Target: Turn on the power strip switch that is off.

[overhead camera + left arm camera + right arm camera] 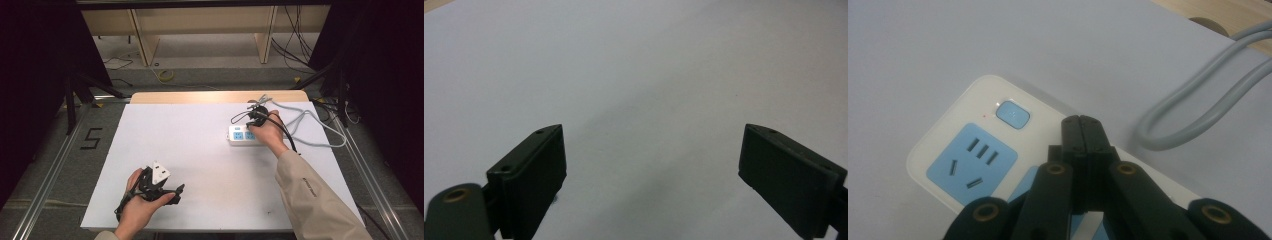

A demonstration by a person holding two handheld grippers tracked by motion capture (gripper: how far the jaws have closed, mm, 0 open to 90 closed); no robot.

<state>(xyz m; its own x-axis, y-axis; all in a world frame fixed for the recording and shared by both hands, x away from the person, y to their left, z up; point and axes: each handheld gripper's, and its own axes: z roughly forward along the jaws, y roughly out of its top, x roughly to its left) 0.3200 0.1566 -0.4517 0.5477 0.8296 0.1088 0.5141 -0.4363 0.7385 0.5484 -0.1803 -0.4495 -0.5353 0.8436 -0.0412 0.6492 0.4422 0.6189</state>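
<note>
Left black two-jaw gripper (176,194), jaws spread wide and holding nothing, rests at 7 o'clock on the white table surface (200,150), while the right black two-jaw gripper (1083,131), jaws pressed together, sits at 1 o'clock atop the white rectangular power strip with blue sockets (970,162), beside its looped grey cable (1193,100).

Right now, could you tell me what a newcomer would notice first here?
The white power strip with blue sockets, at the table's far right, draws the eye; the right tongs, shut, hover over it near its blue switch. The left tongs wait open over bare white table at the near left.
</note>
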